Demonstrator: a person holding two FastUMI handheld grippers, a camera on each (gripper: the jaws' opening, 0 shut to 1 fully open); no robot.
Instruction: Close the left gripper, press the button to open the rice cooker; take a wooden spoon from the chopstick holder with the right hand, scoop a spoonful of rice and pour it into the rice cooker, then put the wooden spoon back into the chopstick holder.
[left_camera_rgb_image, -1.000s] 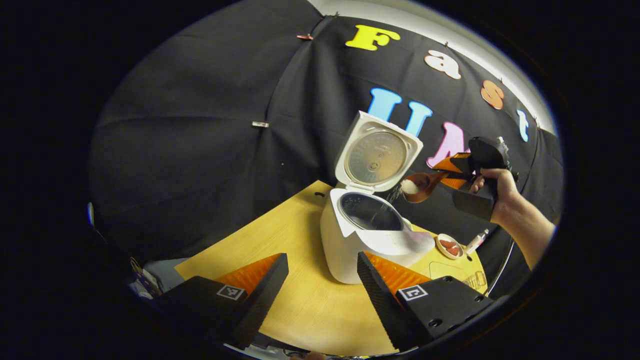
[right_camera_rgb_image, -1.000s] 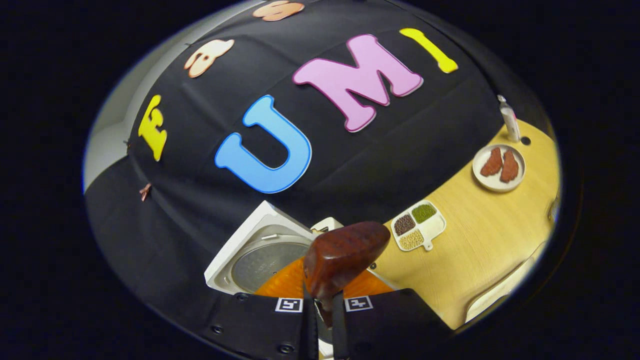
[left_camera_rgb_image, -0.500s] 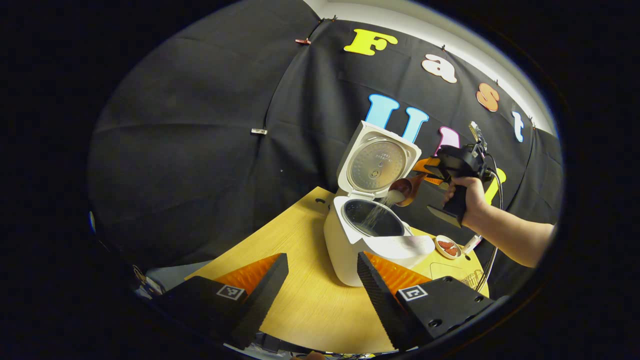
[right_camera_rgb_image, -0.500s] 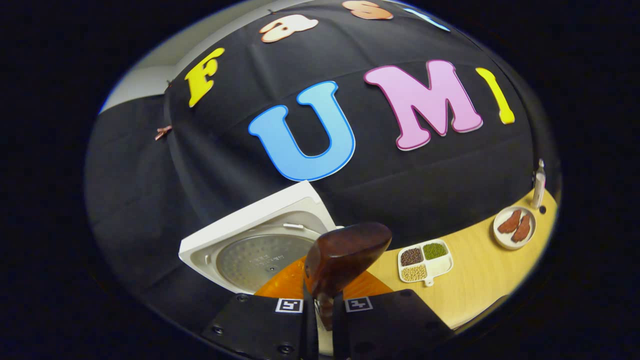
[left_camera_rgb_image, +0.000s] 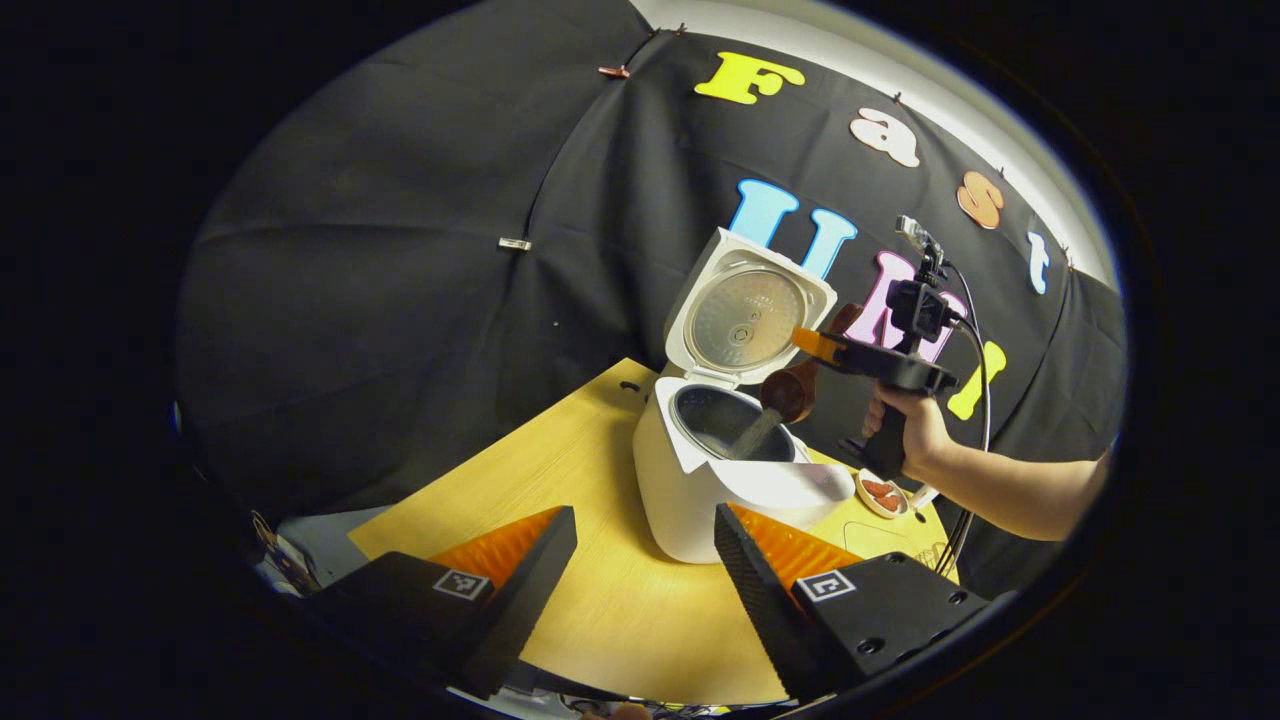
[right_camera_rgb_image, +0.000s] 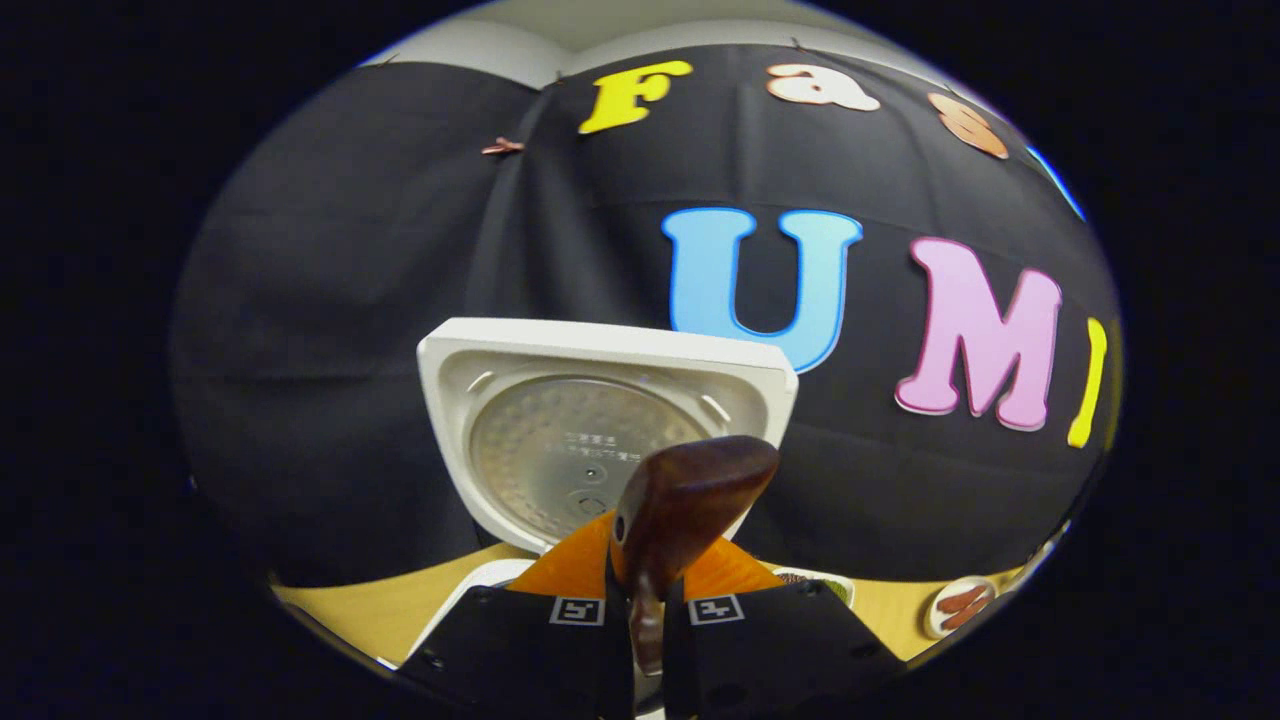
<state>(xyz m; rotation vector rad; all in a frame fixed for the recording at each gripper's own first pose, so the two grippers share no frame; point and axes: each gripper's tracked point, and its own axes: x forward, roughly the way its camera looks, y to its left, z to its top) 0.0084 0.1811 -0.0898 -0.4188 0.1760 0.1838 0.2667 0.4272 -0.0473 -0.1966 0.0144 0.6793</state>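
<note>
Both my right fingers (right_camera_rgb_image: 648, 640) clamp the wooden spoon (right_camera_rgb_image: 680, 510), tipped over the open rice cooker (left_camera_rgb_image: 720, 470); my left gripper (left_camera_rgb_image: 645, 560) is spread open

In your left gripper view, the rice cooker (left_camera_rgb_image: 715, 480) sits on the table (left_camera_rgb_image: 590, 590), out in front of your left gripper (left_camera_rgb_image: 640, 575). Its lid (left_camera_rgb_image: 748, 315) stands up behind the pot, near the cloth wall. Your right gripper (left_camera_rgb_image: 830, 348) is up above the cooker on its right side, in your hand (left_camera_rgb_image: 905, 430). The wooden spoon (left_camera_rgb_image: 790, 390) hangs over the open pot, and rice (left_camera_rgb_image: 752, 435) falls from it into the pot. A small plate (left_camera_rgb_image: 880, 493) lies on the table to the right of the cooker, under your arm.

In your right gripper view, the spoon sticks up between the fingers (right_camera_rgb_image: 600, 625), with the lid right behind it.
</note>
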